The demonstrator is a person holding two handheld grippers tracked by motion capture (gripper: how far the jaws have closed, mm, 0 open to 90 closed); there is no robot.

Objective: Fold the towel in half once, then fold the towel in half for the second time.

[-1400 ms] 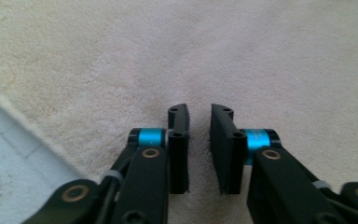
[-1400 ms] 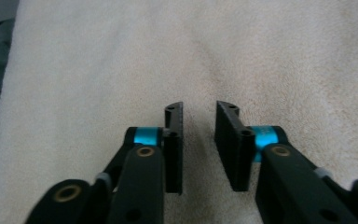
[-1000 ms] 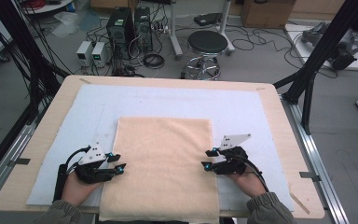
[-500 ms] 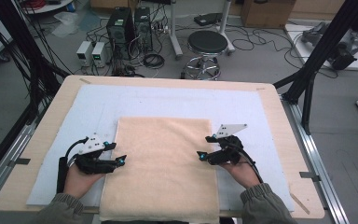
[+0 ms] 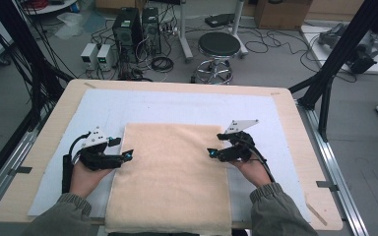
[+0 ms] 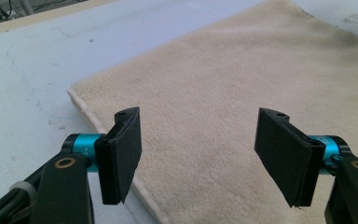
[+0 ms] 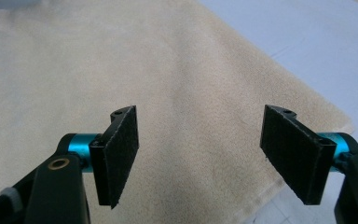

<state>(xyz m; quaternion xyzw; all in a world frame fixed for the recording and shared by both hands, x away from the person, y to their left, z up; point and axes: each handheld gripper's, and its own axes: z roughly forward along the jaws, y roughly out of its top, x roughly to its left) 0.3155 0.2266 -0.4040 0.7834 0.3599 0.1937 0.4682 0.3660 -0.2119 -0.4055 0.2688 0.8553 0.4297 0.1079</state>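
A cream towel (image 5: 170, 172) lies flat on the white mat, its near end hanging over the table's front edge. My left gripper (image 5: 123, 153) hovers at the towel's left edge, jaws wide apart and holding nothing. In the left gripper view the towel (image 6: 242, 93) runs between and beyond the jaws of the left gripper (image 6: 200, 154). My right gripper (image 5: 212, 153) stands open over the towel's right edge. In the right gripper view, the towel (image 7: 121, 70) lies under the open right gripper (image 7: 200, 158), with its far right corner ahead.
A white mat (image 5: 177, 105) covers most of the wooden table (image 5: 44, 142). Behind the table stand a stool (image 5: 219, 46), computer boxes (image 5: 135, 29) and loose cables on the floor. Black frame posts (image 5: 339, 54) rise at the right and left.
Both grippers have moved forward, away from the front edge and along the towel's side edges. The towel has not moved.
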